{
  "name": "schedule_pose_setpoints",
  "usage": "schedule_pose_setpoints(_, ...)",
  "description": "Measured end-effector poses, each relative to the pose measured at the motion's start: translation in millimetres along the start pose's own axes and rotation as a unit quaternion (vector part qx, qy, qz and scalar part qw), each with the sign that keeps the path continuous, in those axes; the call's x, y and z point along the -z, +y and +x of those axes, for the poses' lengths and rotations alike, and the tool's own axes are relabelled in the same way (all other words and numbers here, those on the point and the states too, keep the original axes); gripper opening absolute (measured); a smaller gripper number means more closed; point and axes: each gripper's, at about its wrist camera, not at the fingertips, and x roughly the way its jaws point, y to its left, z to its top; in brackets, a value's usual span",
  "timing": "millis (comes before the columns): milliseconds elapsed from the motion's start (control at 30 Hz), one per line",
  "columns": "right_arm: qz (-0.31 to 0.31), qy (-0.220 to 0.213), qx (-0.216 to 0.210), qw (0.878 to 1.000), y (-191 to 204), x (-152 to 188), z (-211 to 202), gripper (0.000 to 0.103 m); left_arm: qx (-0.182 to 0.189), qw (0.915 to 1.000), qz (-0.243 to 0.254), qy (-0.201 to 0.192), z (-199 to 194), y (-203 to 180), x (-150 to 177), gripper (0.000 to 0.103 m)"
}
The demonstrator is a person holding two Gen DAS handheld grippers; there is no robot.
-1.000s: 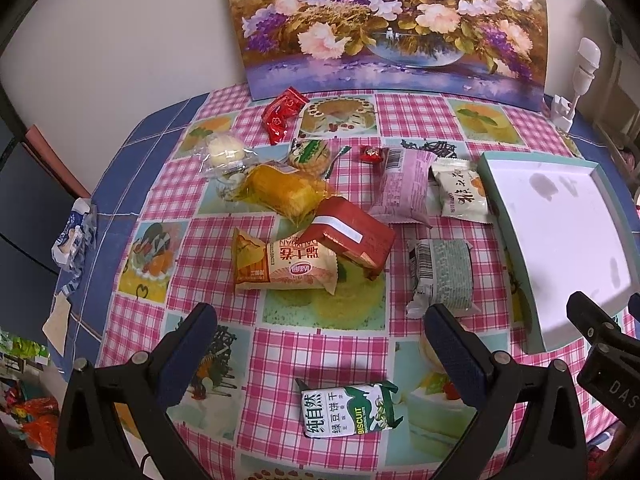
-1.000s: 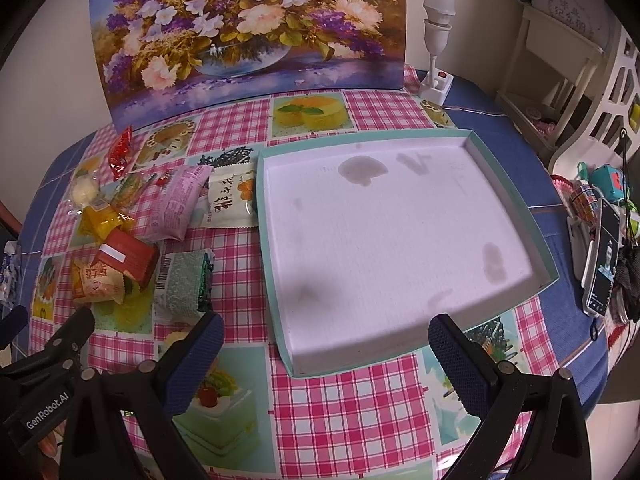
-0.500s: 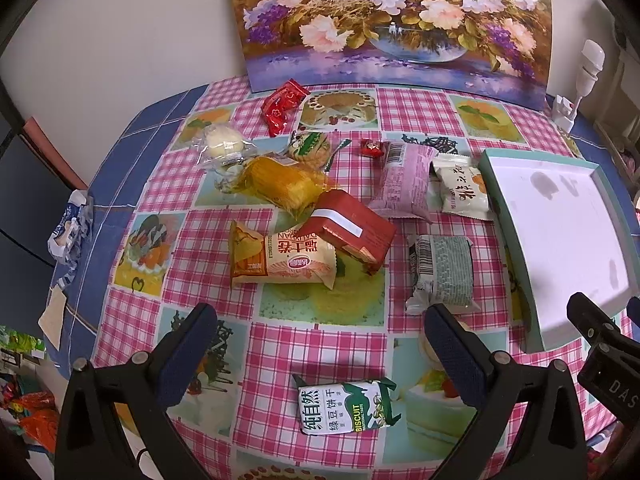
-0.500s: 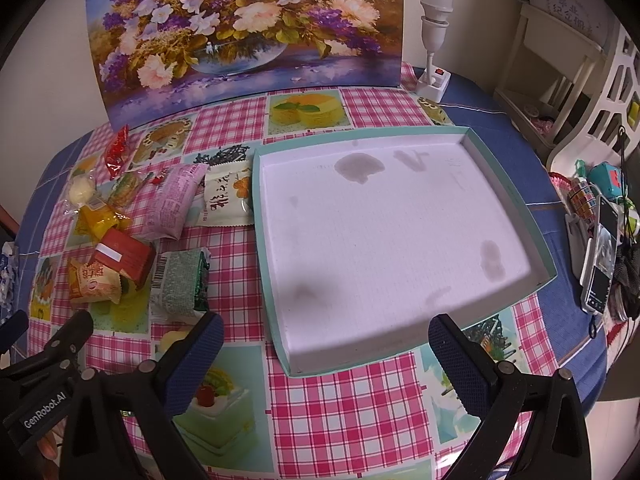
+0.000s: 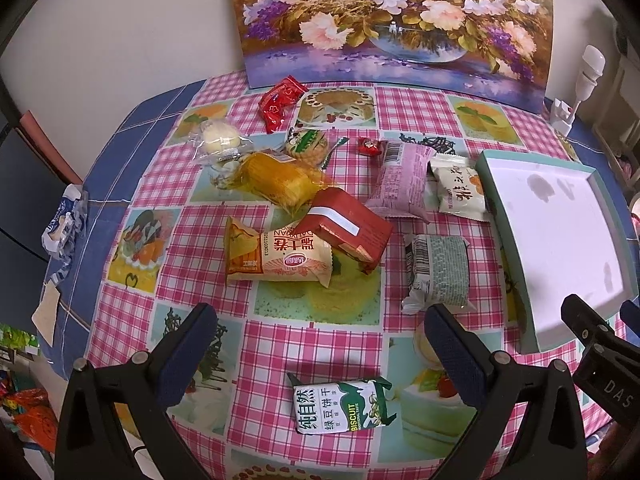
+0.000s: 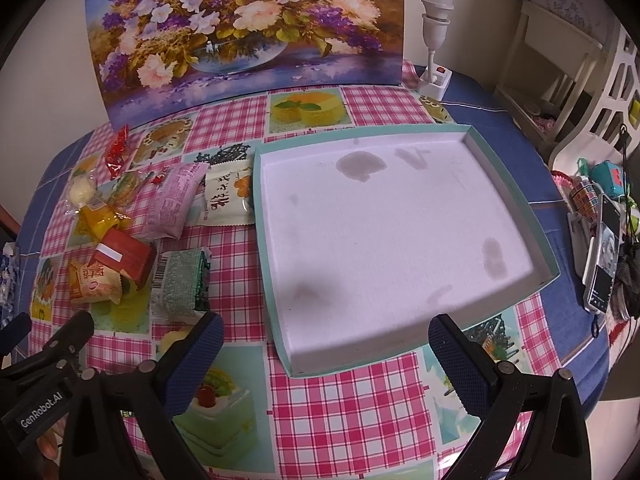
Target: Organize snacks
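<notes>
The biscuit packet is found between the wide-open left gripper jaws, lengthwise across; the tray is unfilled.

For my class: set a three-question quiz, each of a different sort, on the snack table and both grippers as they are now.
1. True or false: the teal tray holds no snack.
2. Which packet lies nearest the left gripper? A pink packet; B green biscuit packet; C red box.
3. Fill in: both the left gripper and the right gripper are ____.

Key: 1 true; 2 B; 3 open.
</notes>
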Motion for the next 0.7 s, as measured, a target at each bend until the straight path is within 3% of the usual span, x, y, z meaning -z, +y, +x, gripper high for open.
schedule_pose_setpoints(700, 0.009, -0.011, -0.044, 0.999, -2.9, -0.2, -3.7, 0.103, 0.034, 0.9992, -0.018, 0.01, 6.8, 3.2, 2.3, 0.103)
